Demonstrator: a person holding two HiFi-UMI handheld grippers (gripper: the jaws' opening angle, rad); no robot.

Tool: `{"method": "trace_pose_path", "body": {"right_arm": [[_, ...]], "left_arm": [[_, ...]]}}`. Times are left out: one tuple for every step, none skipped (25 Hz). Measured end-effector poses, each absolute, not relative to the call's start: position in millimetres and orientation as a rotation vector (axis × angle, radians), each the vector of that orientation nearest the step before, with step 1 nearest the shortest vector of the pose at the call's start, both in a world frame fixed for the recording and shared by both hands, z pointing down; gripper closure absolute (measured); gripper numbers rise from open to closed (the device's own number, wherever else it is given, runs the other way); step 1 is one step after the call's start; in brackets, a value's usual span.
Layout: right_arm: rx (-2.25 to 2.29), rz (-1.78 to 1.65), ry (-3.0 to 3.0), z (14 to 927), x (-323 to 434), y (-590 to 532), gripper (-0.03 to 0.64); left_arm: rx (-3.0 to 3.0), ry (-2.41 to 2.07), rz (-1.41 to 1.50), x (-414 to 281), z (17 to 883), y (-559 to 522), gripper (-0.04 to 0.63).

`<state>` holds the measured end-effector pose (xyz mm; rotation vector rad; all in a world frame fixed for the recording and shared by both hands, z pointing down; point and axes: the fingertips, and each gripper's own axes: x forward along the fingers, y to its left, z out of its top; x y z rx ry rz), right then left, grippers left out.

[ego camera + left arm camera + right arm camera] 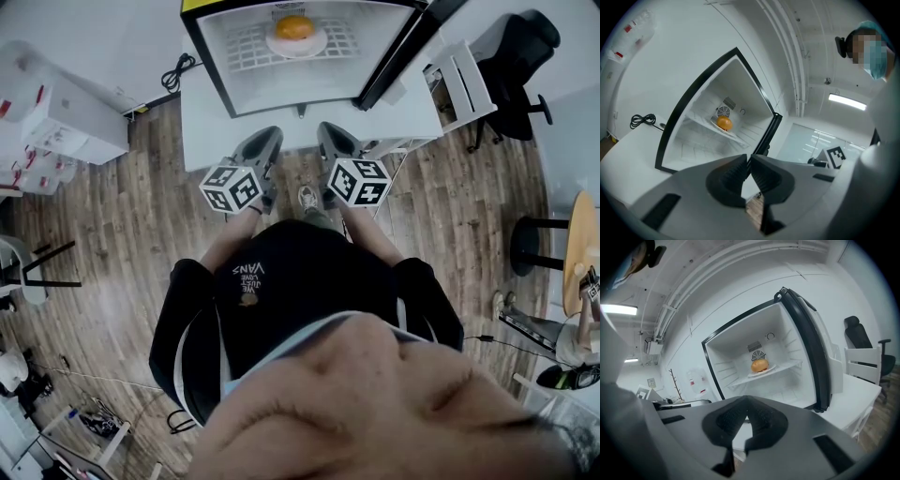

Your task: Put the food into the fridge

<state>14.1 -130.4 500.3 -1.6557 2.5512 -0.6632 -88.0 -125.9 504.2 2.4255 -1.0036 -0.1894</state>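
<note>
— Where is the food?

— Inside the fridge (380, 42); a bun (294, 26) sits on a white plate (314, 44), and the plate rests on the wire shelf (248, 52), about midway between the side walls and back toward the far wall; the shelf's near edge is bare wire.

— And the two claws?

— Both are out here on the near side, well apart from the cabinet. The left gripper (748, 157) has its jaws pressed together with nothing between them; the right gripper (746, 401) is the same, tips closed on each other and empty. They hang side by side, pointing toward the open front.

— What about the door?

— The door (405, 52) is swung wide to the right; its dark edge juts toward us, so the right side of the opening is the tight one. The left side ends at the black frame, with plain wall beyond it.

— Any room to move?

— The fridge stands on a white table (202, 131) whose near edge lies just beyond the claw tips; a strip of bare tabletop runs in front of the opening. To the left the wood floor (141, 225) is open up to some white boxes (56, 112); a black cable (176, 70) lies on the table's far left corner. On the right an office chair (520, 56) stands beyond the door, and a black stool (530, 246) sits nearer, beside a round wooden table (581, 253).
</note>
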Motion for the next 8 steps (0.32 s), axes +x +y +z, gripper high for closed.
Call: {"method": "trace_pose_path", "body": {"right_arm": [[-1.657,-0.663,2.552,500.3,14.4,-130.4,0.604],[-1.658,-0.664,2.551,500.3,14.8,-130.2,0.604],[-1.660,-0.664,2.551,500.3,15.2,-130.2,0.604],[-1.661,-0.664,2.550,500.3,15.4,-130.2,0.604],[-1.661,-0.663,2.549,500.1,15.3,-130.2,0.604],[-1.661,-0.663,2.548,499.9,15.1,-130.3,0.604],[-1.661,-0.662,2.548,499.7,14.9,-130.3,0.604],[-1.660,-0.661,2.547,499.4,14.7,-130.4,0.604]], "left_arm": [[2.425,-1.005,-0.191,-88.0,504.1,-125.7,0.558],[2.425,-1.006,-0.191,-87.9,503.9,-125.6,0.558],[2.425,-1.006,-0.191,-87.8,503.8,-125.5,0.558],[2.425,-1.006,-0.190,-87.8,503.7,-125.5,0.558],[2.426,-1.007,-0.190,-88.1,503.6,-125.7,0.558],[2.426,-1.008,-0.189,-88.4,503.5,-125.8,0.558],[2.426,-1.009,-0.189,-88.8,503.3,-126.0,0.558],[2.427,-1.010,-0.189,-89.2,503.2,-126.1,0.558]]}}
